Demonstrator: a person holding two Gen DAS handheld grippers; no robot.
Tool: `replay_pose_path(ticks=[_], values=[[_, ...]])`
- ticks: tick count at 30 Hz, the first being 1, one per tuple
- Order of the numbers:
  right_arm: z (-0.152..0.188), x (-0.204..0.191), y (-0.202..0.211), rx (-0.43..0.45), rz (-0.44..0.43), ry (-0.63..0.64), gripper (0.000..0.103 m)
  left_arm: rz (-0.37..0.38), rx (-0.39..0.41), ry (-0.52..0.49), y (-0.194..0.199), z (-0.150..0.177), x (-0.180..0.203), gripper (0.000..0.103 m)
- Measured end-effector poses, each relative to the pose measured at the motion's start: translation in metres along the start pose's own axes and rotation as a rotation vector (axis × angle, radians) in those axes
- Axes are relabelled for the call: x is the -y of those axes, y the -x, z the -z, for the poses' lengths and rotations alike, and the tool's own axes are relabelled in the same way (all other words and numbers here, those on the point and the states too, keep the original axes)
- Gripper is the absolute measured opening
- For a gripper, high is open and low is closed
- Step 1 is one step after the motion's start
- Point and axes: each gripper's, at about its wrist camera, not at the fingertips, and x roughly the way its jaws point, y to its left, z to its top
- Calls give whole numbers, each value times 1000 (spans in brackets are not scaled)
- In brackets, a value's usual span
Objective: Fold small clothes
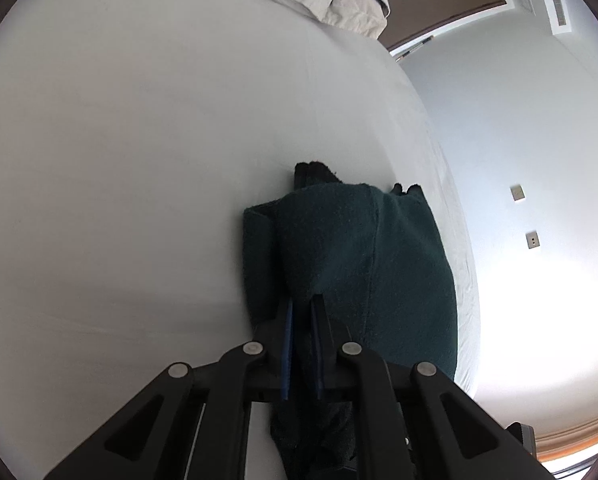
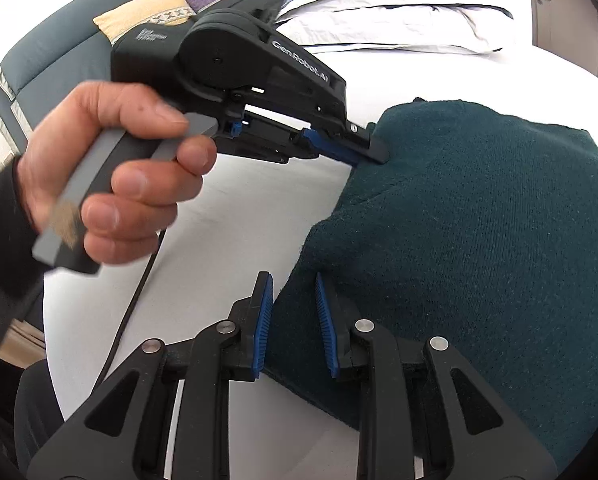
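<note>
Left tool (image 1: 302,312) is clenched on an edge of the dark green knitted garment (image 2: 479,232): from its own camera I see the blue pads nearly together with a fold of fabric pinched between them, and from the right wrist camera its tips (image 2: 369,148) bite the garment's far corner. My right tool (image 2: 293,300) stands released, its pads apart over the near edge of the cloth, with nothing pressed between them as far as I can tell.

That garment lies on the bed's white sheet (image 1: 139,160), close to the mattress edge, already doubled over in part.

My worries from here: the left pinch looks shallow and sits on a thick knit, so a pull could let the corner slip and undo the fold. If my right tool closes where it stands, it may catch only the top layer, or grab the sheet with it, and the fold would come out skewed. Dragging toward the mattress edge could tip the cloth off the bed. The black cable (image 2: 139,288) hanging from the left hand (image 2: 111,172) could also snag.

On writing: the left tool's housing reads "GenRobot.AI" (image 2: 301,62); a smaller mark on its rear block is too blurred to read.
</note>
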Motion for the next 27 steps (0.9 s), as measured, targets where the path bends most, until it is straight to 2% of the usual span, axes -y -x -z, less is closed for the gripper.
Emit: replay_pose_path(ticks=[2,4,7,8,9,10,12,15,17,18,20,22,23,25,27], values=[[-5,-3,8,8,-52,-16,23,-85,69,-30,17,2,9,11],[-3,2,31,71,-87,-56,23,-155,149,-69,37,4,25,11],[6,36,76,162,-116,-174,23,-171,223,-161,56,10,62,11],[9,51,87,190,-121,-213,23,-167,225,-195,56,12,74,11],[11,67,96,211,-115,-250,23,-161,217,-231,53,16,88,17],[14,87,104,228,-96,-297,23,-174,204,-274,46,20,103,25],[14,119,112,243,-59,-382,23,-227,186,-341,23,29,127,34],[16,157,117,264,-48,-466,23,-296,127,-350,-21,39,131,34],[13,174,107,247,-9,-496,23,-358,102,-325,-44,40,118,34],[10,184,104,238,-8,-511,23,-367,111,-316,-47,42,110,31],[14,206,88,180,-10,-552,23,-373,129,-301,-46,42,99,22],[13,227,81,184,-37,-580,25,-375,137,-279,-40,39,88,11],[8,234,70,191,-45,-579,25,-414,74,-276,-36,40,84,11],[4,230,62,186,-44,-568,25,-408,77,-287,-33,42,79,12],[-4,217,47,164,-46,-544,25,-433,90,-315,-33,48,81,12]])
